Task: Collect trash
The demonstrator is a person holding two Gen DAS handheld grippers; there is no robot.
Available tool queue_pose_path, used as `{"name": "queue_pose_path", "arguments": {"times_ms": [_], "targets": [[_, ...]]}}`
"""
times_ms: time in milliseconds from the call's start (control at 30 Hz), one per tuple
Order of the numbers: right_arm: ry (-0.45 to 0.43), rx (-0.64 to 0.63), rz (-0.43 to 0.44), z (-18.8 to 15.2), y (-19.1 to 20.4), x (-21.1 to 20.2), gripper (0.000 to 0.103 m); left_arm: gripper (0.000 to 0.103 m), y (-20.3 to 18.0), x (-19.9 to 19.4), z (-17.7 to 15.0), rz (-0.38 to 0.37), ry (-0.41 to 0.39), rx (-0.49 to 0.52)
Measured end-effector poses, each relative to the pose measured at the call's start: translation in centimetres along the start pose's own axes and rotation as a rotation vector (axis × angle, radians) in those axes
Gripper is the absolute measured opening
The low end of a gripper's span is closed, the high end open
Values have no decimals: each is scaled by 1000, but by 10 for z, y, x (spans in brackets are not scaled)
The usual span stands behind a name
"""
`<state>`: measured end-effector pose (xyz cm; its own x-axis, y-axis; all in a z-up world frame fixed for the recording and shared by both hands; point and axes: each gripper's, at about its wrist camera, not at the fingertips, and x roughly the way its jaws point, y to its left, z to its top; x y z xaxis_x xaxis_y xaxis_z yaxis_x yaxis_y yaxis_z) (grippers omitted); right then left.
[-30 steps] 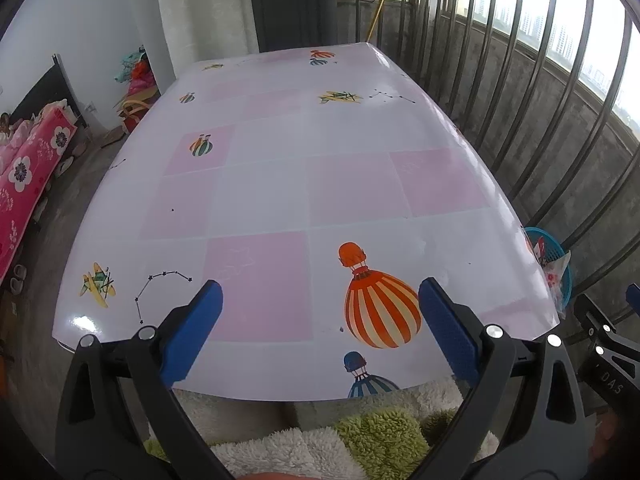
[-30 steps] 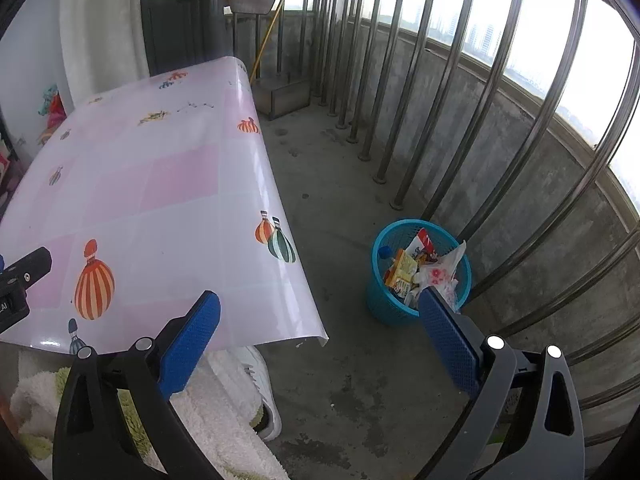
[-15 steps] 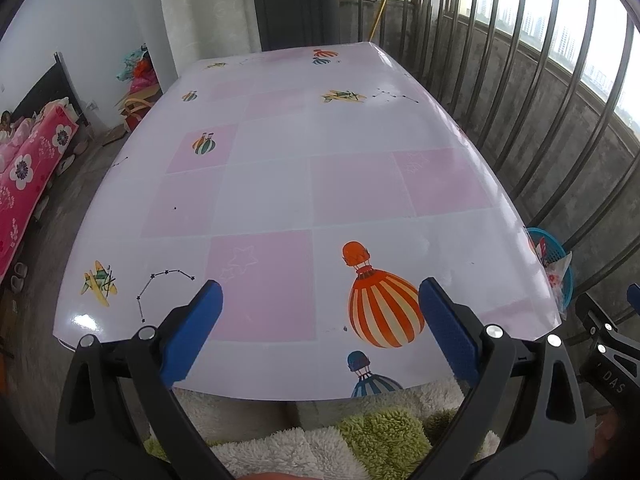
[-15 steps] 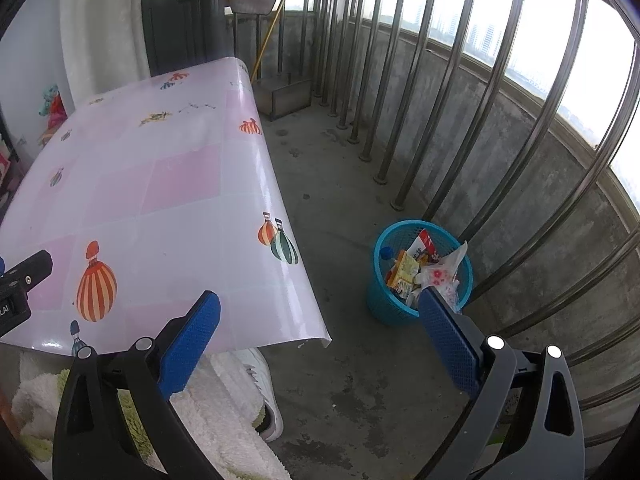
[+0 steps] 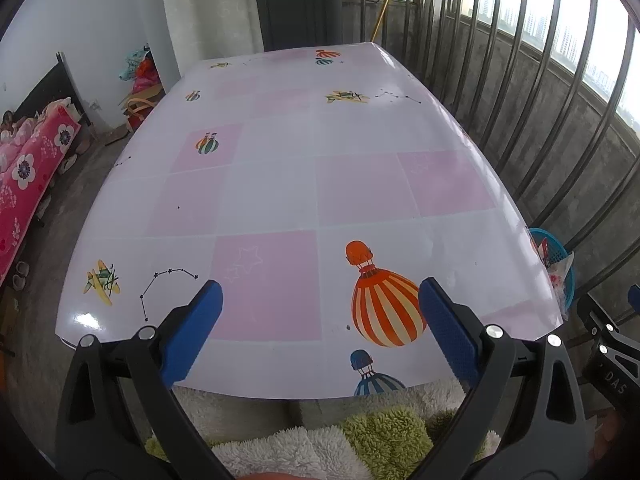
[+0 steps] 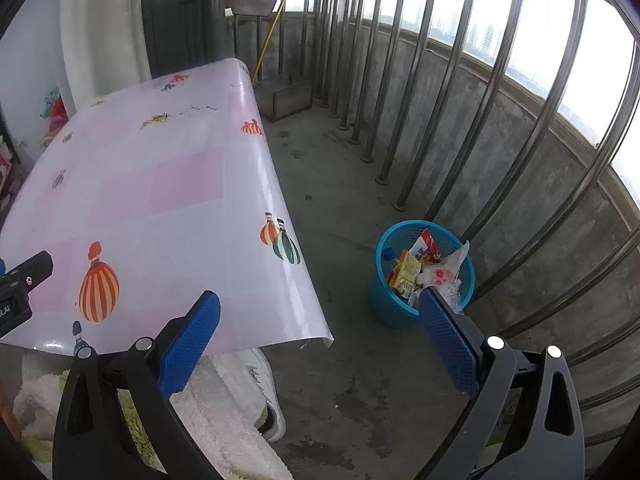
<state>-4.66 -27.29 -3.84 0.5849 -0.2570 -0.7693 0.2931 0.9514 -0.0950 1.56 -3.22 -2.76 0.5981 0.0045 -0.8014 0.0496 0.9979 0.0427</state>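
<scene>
- Trash (image 6: pixel 424 266) sits piled in a blue mesh basket (image 6: pixel 390 304) on the concrete floor (image 6: pixel 344 184), close to the metal window bars (image 6: pixel 404 92) and just off the desk's right edge — wrappers and a white plastic bag poke above its rim.
- The desk (image 5: pixel 280 184) wears a glossy pink-and-white checked cover printed with hot-air balloons; nothing lies on it.
- The left gripper (image 5: pixel 320 304) hangs over the near edge of the desk, its blue pads spread wide and holding nothing.
- The right gripper (image 6: pixel 320 316) is out past the desk's corner, over the floor, jaws wide apart and empty; its right pad (image 6: pixel 444 336) overlaps the basket in the right wrist view, though whether it touches it I cannot tell.
- From the left wrist view only a sliver of the basket (image 5: pixel 560 256) shows beyond the desk's right side.
- A fluffy white and green cloth (image 5: pixel 360 440) lies below the near edge — a white shoe (image 6: pixel 260 384) rests beside it on the floor.
</scene>
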Motion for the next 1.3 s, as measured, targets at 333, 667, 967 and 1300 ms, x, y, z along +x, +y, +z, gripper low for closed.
{"name": "queue_pose_path", "arguments": {"times_ms": [333,667,967,1300], "targets": [[0,1,0,-1,1,1,96,94,0,1,1,4,3,0],[-2,-5,3,-2,4,1,96,94,0,2,-1,9,2,-7],[-4,-10,3,-1,6,0,96,94,1,1,-1,9,1,-9],[-5,-11,5,2,8,1,96,94,3,-1,0,12,0,-16]]}}
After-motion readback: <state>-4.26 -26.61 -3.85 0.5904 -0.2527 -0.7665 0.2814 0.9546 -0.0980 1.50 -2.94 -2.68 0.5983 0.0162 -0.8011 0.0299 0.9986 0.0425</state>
